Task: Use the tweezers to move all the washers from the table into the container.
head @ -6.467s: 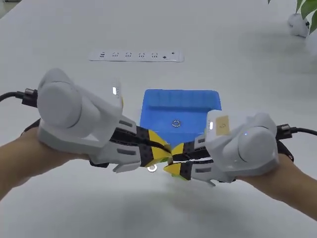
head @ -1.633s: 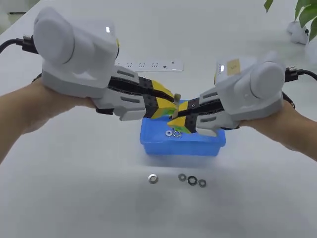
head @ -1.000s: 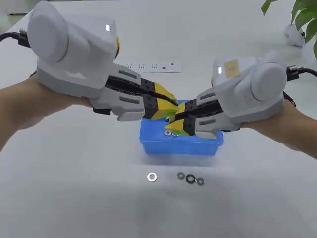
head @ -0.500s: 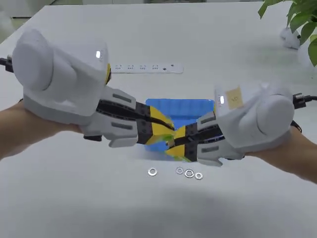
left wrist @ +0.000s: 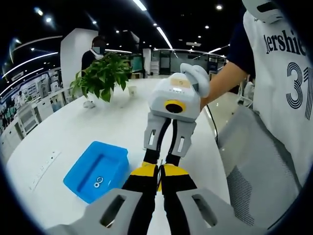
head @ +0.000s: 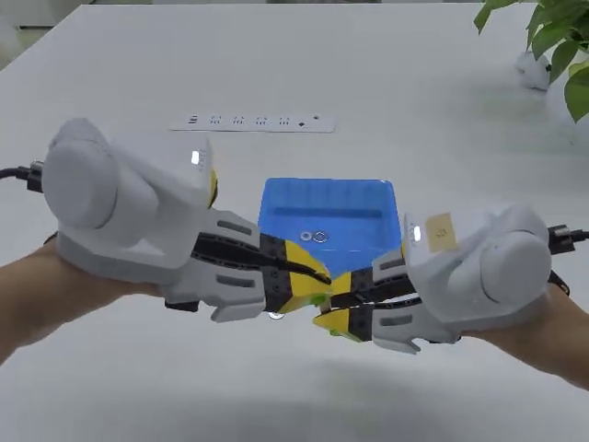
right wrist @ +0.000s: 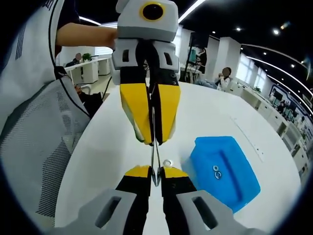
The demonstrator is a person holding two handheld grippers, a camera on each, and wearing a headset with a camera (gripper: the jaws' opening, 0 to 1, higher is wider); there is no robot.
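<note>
My left gripper (head: 313,281) and right gripper (head: 329,318) meet tip to tip just in front of the blue container (head: 359,230). Thin metal tweezers (right wrist: 153,147) run between the two pairs of yellow jaws, and both pairs are shut on them. In the right gripper view my own jaws (right wrist: 155,177) rise from below and the left gripper (right wrist: 152,139) points down at them. Two washers (head: 314,237) lie inside the container. One loose washer (right wrist: 167,162) lies on the white table beside the tweezer tips, and its edge (head: 274,316) peeks out under the left gripper.
A white power strip (head: 250,122) lies on the table beyond the container. A potted plant (head: 552,37) stands at the far right corner. A person's torso and a mesh chair (left wrist: 254,161) are close behind the right gripper. The table edge runs near the chair.
Both grippers, still holding the tweezers, have come down and back from above the container to the table in front of it. They now cover most of the loose washers.
</note>
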